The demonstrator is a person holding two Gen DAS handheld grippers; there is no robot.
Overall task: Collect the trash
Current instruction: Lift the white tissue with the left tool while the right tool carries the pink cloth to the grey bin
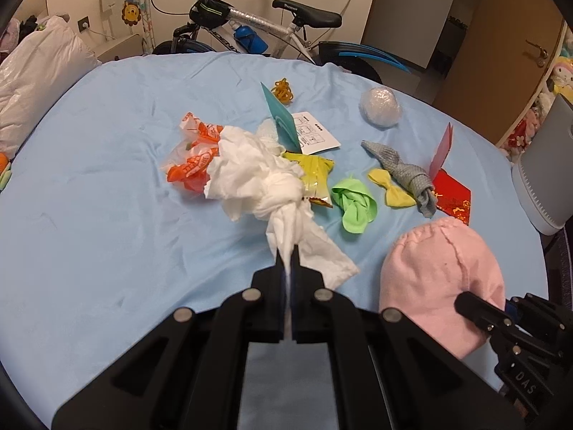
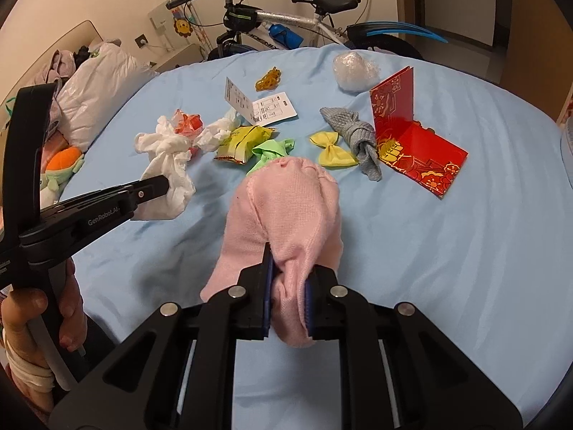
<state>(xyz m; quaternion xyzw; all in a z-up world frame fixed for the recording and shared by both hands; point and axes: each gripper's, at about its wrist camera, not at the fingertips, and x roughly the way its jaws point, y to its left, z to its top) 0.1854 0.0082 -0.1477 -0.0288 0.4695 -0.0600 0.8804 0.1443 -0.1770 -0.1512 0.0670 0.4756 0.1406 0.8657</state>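
In the left wrist view, the left gripper (image 1: pixel 288 251) is pinching one twisted end of a white tissue wad (image 1: pixel 250 175), which is stretching lengthwise away from the jaws across the blue sheet (image 1: pixel 89 186) and covering part of an orange-printed plastic bag (image 1: pixel 193 157) and a yellow snack wrapper (image 1: pixel 315 175); the right gripper (image 1: pixel 465 304) is showing only partly at the right edge, pressed into a pink knit cloth (image 1: pixel 440 279). In the right wrist view, the right gripper (image 2: pixel 288 279) is clamping the near end of the pink knit cloth (image 2: pixel 286 208), whose length is running straight away from the camera, hiding much of a green cloth (image 2: pixel 272 150), while the left gripper (image 2: pixel 157 186) is reaching in from the left, its tip meeting the white tissue wad (image 2: pixel 164 157).
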